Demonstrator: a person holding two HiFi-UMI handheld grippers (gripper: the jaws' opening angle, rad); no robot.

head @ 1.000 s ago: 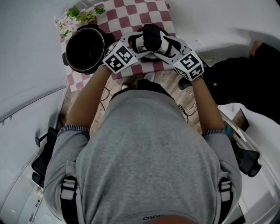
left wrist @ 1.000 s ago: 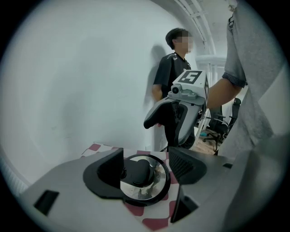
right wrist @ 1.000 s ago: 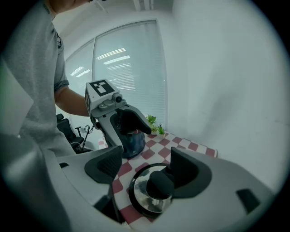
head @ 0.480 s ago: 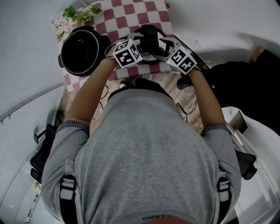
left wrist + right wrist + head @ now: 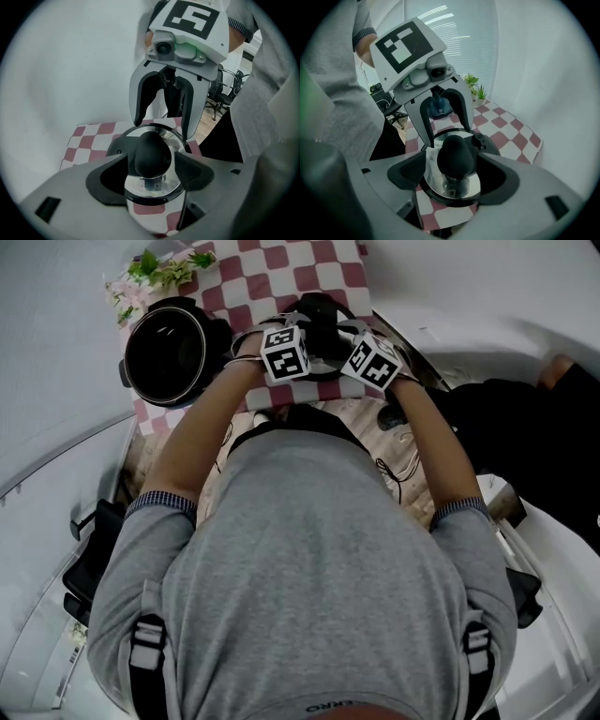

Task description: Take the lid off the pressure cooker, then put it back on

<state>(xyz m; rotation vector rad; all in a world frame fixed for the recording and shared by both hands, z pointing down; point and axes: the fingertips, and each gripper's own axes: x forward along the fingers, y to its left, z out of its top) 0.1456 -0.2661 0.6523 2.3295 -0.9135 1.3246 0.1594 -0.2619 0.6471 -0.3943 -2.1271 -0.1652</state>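
The open black pressure cooker pot [image 5: 167,352] stands at the left end of the red-and-white checked cloth [image 5: 309,268]. Its steel lid [image 5: 150,187] with a black knob [image 5: 151,152] is to the right of the pot, over the cloth's near edge. Both grippers meet at that knob from opposite sides. My left gripper [image 5: 309,334] has a pad pressed close on each side of the knob, and so does my right gripper [image 5: 339,336]. In the right gripper view the knob [image 5: 455,157] fills the gap between the jaws. I cannot tell whether the lid rests on the cloth or hangs just above it.
A small potted plant [image 5: 159,273] stands behind the pot at the cloth's far left corner. The table's near edge runs just under the lid, with wooden floor [image 5: 394,442] below. Office chairs [image 5: 89,577] and a dark bulk [image 5: 525,427] flank the person.
Both grippers have drawn inward from either side, so the two marker cubes now sit close together over the lid's knob. The pot has not moved.
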